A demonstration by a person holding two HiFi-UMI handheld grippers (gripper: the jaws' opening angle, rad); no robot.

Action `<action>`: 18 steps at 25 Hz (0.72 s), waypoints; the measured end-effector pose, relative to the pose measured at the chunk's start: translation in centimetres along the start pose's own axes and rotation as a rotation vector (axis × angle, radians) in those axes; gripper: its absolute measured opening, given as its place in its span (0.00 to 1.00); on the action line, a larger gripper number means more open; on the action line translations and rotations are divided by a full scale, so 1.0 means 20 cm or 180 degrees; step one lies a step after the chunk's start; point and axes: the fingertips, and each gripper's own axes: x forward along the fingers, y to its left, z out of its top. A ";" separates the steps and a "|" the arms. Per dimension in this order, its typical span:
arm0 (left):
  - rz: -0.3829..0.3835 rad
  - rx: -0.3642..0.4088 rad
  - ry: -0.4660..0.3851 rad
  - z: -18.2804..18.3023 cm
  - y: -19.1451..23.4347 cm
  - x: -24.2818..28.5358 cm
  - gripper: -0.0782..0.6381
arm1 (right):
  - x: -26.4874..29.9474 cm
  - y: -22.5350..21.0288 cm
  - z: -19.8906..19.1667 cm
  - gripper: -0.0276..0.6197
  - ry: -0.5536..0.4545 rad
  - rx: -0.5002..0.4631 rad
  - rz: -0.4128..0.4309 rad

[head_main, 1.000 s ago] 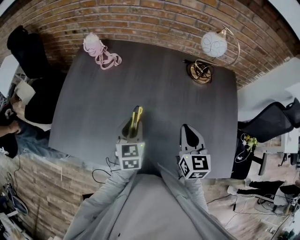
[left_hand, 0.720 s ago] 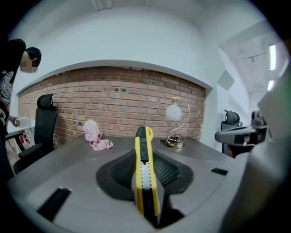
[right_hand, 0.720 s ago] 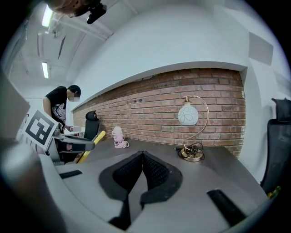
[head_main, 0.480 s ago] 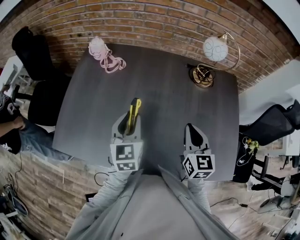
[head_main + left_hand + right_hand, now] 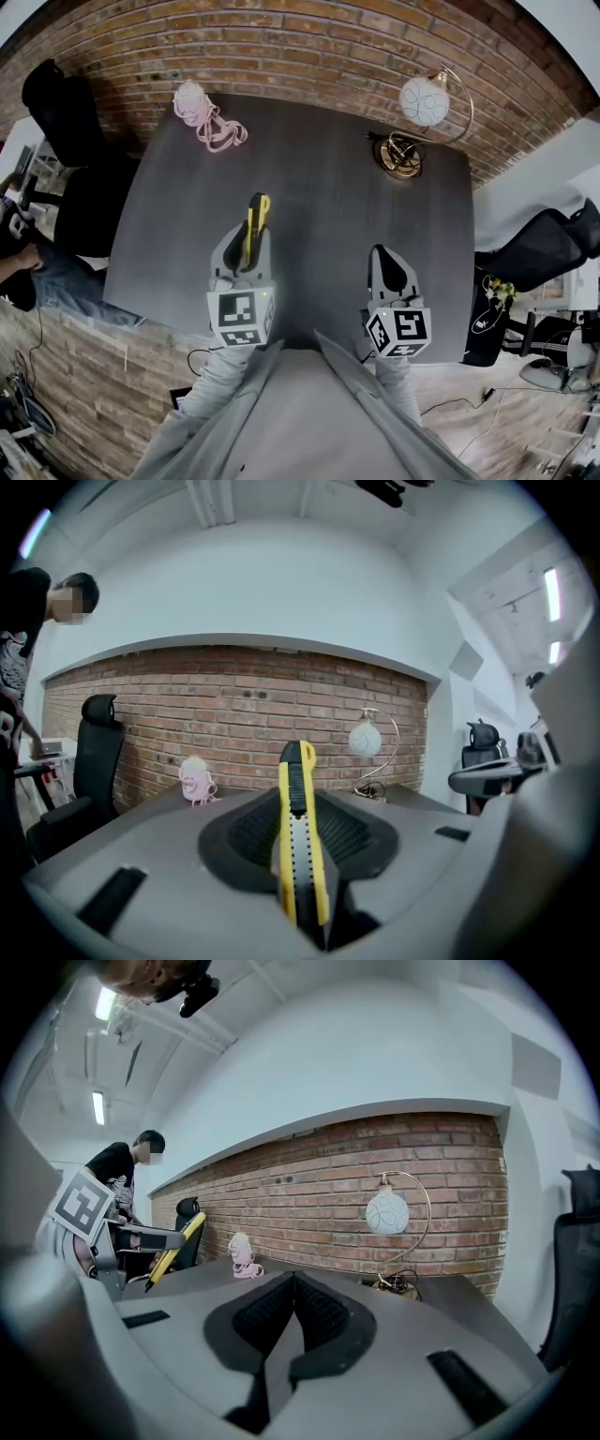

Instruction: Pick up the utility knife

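Observation:
My left gripper (image 5: 248,234) is shut on the yellow and black utility knife (image 5: 254,223), held above the dark table (image 5: 319,197) with its tip pointing toward the brick wall. In the left gripper view the utility knife (image 5: 300,836) stands clamped between the two jaws of the left gripper (image 5: 300,832), sticking out past them. My right gripper (image 5: 388,272) hovers over the table's near right part, jaws closed together with nothing between them (image 5: 291,1321). From the right gripper view the utility knife (image 5: 174,1249) shows far left, slanted in the other gripper.
A pink cord bundle (image 5: 208,120) lies at the table's far left. A globe lamp on a gold arc stand (image 5: 422,103) sits at the far right, against the brick wall. Office chairs stand to the left (image 5: 66,122) and right (image 5: 534,253). A person (image 5: 122,1185) stands at the left.
My left gripper has risen with the utility knife and shifted a little left and farther over the table. The right gripper has barely moved.

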 end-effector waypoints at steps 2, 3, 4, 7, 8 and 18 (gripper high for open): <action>0.0002 0.0007 0.0003 0.00 0.00 0.00 0.28 | 0.00 0.00 0.00 0.07 -0.0007 -0.0008 0.0004; 0.0002 0.0008 0.0007 0.00 0.00 0.01 0.28 | 0.00 -0.01 0.01 0.07 -0.0012 -0.0009 0.0005; 0.0002 0.0008 0.0008 0.00 0.00 0.01 0.28 | 0.00 -0.01 0.01 0.07 -0.0017 -0.0010 0.0004; 0.0006 0.0021 0.0002 0.01 0.01 0.00 0.28 | 0.00 -0.01 0.02 0.07 -0.0030 -0.0021 0.0007; 0.0009 0.0024 -0.0003 0.01 0.02 0.00 0.28 | 0.00 -0.01 0.02 0.07 -0.0033 -0.0025 0.0009; 0.0028 0.0029 -0.0035 0.03 0.03 0.00 0.28 | -0.01 -0.03 0.04 0.07 -0.0095 0.0001 -0.0016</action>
